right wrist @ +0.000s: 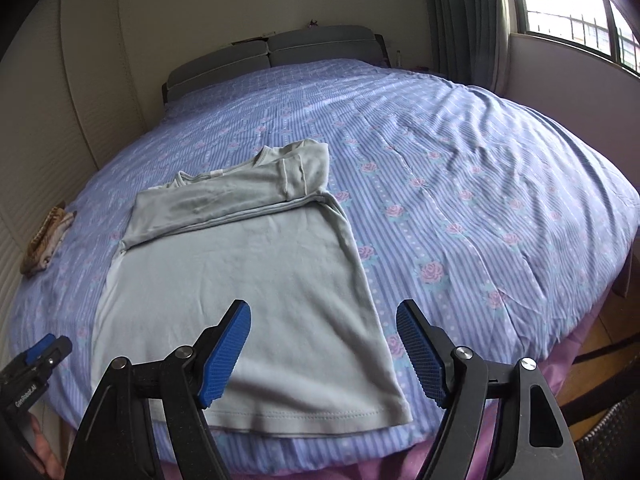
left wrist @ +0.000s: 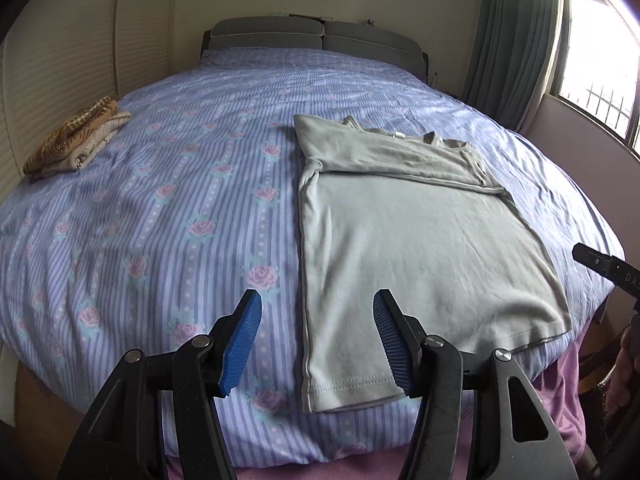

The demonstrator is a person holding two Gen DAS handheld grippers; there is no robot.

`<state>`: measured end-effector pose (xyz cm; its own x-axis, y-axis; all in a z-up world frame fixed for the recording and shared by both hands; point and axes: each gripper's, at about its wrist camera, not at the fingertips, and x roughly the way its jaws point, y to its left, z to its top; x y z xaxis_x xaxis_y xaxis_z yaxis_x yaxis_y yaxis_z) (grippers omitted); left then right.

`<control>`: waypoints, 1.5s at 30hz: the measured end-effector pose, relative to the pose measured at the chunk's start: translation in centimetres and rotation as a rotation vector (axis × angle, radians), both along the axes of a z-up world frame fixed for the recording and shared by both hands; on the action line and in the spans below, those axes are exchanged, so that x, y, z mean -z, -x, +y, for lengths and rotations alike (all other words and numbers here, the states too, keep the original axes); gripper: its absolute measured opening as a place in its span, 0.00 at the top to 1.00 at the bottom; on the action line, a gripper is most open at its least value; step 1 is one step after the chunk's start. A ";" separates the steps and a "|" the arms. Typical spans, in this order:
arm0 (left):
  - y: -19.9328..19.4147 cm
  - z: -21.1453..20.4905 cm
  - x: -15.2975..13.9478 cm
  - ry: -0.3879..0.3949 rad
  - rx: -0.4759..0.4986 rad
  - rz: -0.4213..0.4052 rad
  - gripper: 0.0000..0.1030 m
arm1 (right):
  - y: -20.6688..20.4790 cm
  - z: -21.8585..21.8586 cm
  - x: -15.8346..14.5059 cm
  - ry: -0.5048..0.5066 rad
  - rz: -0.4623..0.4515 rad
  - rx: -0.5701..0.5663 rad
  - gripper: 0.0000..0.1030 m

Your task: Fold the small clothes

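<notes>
A pale grey-green T-shirt [left wrist: 408,240] lies flat on the bed, both sleeves folded across its chest and its hem near the bed's front edge. My left gripper [left wrist: 318,296] hovers open over the shirt's lower left edge, one blue pad over the sheet and the other over the cloth, with nothing between them. In the right wrist view the same T-shirt [right wrist: 240,264] lies under my right gripper [right wrist: 323,306], which is open and empty above the lower right edge. The left gripper [right wrist: 50,346] shows at the bottom left there.
A folded stack of brown patterned clothes [left wrist: 76,140] sits near the bed's left side. The blue striped, rose-printed bedspread [right wrist: 460,200] covers the bed, with a grey headboard [left wrist: 320,38] behind it. A window [left wrist: 596,60] and curtain stand at the right, a cream wardrobe [right wrist: 88,80] at the left.
</notes>
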<state>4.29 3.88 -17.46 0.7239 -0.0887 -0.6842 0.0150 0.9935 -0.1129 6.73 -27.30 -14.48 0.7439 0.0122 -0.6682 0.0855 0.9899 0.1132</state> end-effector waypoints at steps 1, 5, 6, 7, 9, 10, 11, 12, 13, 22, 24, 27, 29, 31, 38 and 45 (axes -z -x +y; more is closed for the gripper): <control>0.2 0.0 0.4 0.004 0.001 0.009 0.44 | 0.4 -0.2 0.1 0.008 -0.002 0.001 0.27; 0.5 0.0 1.9 0.016 -0.025 0.044 0.46 | 1.4 -1.0 1.4 0.000 0.033 0.024 0.27; 0.5 0.0 2.1 0.013 -0.030 0.048 0.46 | 1.6 -1.2 1.8 -0.016 0.048 0.033 0.27; 0.4 0.1 2.2 0.014 -0.031 0.055 0.46 | 1.7 -1.4 2.1 -0.026 0.056 0.042 0.27; 0.4 0.1 2.4 0.017 -0.034 0.062 0.47 | 2.0 -1.5 2.7 -0.014 0.065 0.054 0.28; 0.4 0.1 2.5 0.020 -0.033 0.068 0.47 | 2.0 -1.5 2.9 -0.002 0.068 0.063 0.28; 0.4 0.1 2.7 0.024 -0.031 0.077 0.47 | 2.1 -1.6 3.0 0.003 0.072 0.069 0.28; 0.4 0.1 2.9 0.029 -0.031 0.087 0.47 | 2.2 -1.8 3.2 0.001 0.077 0.070 0.29; 0.3 0.0 3.1 0.032 -0.029 0.099 0.50 | 2.3 -1.9 3.4 0.000 0.084 0.073 0.30; 0.1 -0.7 4.1 0.045 -0.010 0.151 0.63 | 1.8 -3.0 5.6 -0.042 0.171 0.085 0.47; 0.0 -0.9 4.3 0.049 -0.003 0.161 0.66 | 1.7 -3.1 5.9 -0.052 0.185 0.081 0.49; 0.1 -1.0 4.3 0.057 0.006 0.162 0.68 | 1.7 -3.2 6.0 -0.057 0.186 0.080 0.50; 0.0 -0.8 4.4 0.077 0.004 0.170 0.68 | 1.6 -3.2 6.1 -0.055 0.191 0.081 0.50; 0.0 -0.5 4.6 0.098 -0.002 0.181 0.69 | 1.6 -3.3 6.3 -0.064 0.205 0.081 0.50; 0.2 -0.3 4.6 0.099 -0.028 0.198 0.72 | 1.3 -3.5 6.5 -0.066 0.215 0.079 0.50; 0.3 -0.4 5.0 0.104 -0.019 0.224 0.72 | 0.9 -3.8 6.8 -0.100 0.236 0.068 0.58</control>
<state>4.04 3.49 -22.41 0.5571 -0.1553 -0.8158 -0.0402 0.9762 -0.2132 5.82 -31.08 -21.32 0.5686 0.0419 -0.8215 0.1874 0.9659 0.1789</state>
